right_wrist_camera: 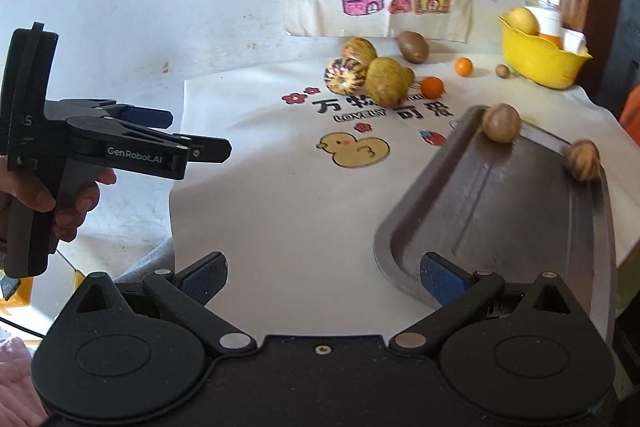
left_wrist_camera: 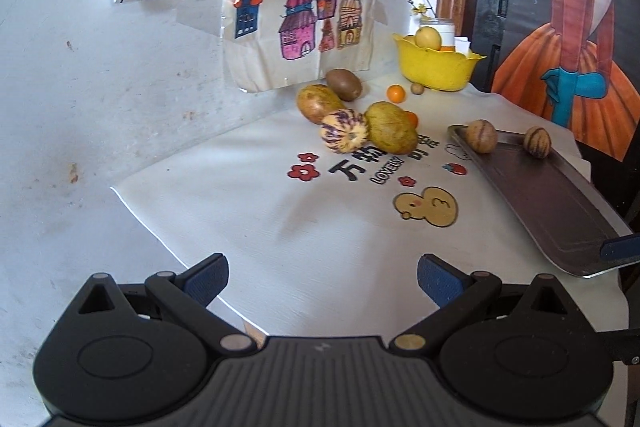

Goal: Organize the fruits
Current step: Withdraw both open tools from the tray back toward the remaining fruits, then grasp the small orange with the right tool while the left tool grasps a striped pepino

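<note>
A white printed cloth (left_wrist_camera: 280,219) covers the counter below children's drawings (left_wrist_camera: 316,15) on the wall, with a loose pile of fruits (left_wrist_camera: 356,123) at the far middle, a yellow bowl (left_wrist_camera: 436,67) far right and a dark tray (right_wrist_camera: 500,211) on the right carrying two small striped fruits (right_wrist_camera: 501,123) along its far rim. Both the left hand-held gripper (left_wrist_camera: 322,281) and the right hand-held gripper (right_wrist_camera: 322,279) hang near the cloth's near edge, jaws spread and empty. The job looks to be between picks; next, one must likely reach far to the pile and close on a single fruit without scattering its neighbours.
</note>
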The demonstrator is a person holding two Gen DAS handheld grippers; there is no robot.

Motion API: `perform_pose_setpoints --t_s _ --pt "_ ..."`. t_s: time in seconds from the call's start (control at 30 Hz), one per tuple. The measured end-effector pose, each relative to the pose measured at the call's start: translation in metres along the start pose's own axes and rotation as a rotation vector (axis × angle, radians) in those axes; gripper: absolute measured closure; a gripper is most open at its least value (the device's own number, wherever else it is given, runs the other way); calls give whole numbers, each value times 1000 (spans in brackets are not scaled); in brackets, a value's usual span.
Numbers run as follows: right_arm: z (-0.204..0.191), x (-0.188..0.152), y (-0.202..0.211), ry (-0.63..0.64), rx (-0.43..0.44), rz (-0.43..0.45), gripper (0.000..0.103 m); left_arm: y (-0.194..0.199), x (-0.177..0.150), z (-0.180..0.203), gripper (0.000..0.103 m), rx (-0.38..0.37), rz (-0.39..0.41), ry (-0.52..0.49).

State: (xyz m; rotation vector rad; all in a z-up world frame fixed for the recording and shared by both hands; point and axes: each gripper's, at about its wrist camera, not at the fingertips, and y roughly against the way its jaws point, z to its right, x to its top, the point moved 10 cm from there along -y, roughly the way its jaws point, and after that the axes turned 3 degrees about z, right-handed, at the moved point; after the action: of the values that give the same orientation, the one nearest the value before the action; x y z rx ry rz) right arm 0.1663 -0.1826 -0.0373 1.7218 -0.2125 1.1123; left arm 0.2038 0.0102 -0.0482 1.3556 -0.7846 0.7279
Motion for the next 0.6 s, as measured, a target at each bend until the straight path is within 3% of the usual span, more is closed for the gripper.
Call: perform_pose_setpoints --t_s 0.33,0.6 --pt "15 31 -24 112 10 28 1 -25 19 -22 0 31 8 8" --pt "50 64 -52 270 -18 43 1 -57 43 -28 0 0 36 -34"
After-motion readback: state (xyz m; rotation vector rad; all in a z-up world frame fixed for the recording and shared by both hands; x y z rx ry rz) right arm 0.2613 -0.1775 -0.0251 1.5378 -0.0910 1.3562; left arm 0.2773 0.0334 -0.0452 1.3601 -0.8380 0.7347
